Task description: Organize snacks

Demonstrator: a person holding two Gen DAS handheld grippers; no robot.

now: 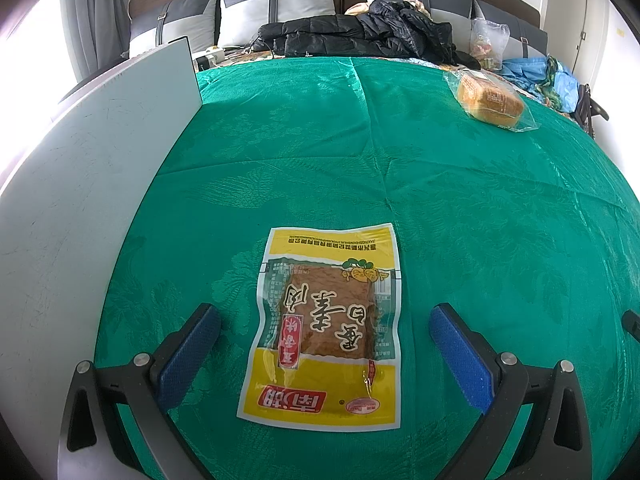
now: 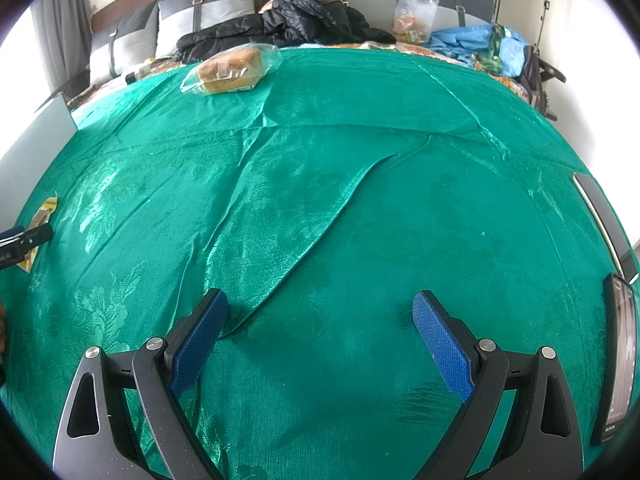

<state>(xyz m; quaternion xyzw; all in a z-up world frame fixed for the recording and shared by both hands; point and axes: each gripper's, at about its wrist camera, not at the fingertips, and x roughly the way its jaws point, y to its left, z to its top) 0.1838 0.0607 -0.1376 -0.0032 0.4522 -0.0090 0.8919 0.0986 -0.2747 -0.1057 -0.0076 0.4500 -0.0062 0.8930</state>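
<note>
1. Left gripper (image 1: 324,320): jaws wide apart, blue pads (image 1: 188,356) either side of a yellow packet (image 1: 326,328), no contact visible.
2. Packet: flat on the green cloth (image 1: 400,160), print upside down to the left camera, brown slab showing through a clear window, red label at the near end.
3. Right gripper (image 2: 320,320): jaws spread wide, nothing between them but bare cloth with a long crease running away from the left pad.
4. At the far left edge of the right view: a sliver of the same packet (image 2: 44,210) with the left gripper's dark tip across it.
5. At the right edge of the right view: two dark flat devices (image 2: 618,360) lying on the cloth, type unclear.
6. Left of the cloth in the left view: a white board (image 1: 100,160), scuffed, running back along the cloth's edge.
7. Further back, well apart from the packet: a bread loaf in a clear bag (image 1: 490,100), on the cloth near its far side.
8. Beyond the cloth: a black jacket (image 1: 360,36) heaped up, a clear bag of items (image 1: 488,42), blue fabric (image 1: 532,74) to the right, grey cushions (image 1: 276,4) against a headboard.
</note>
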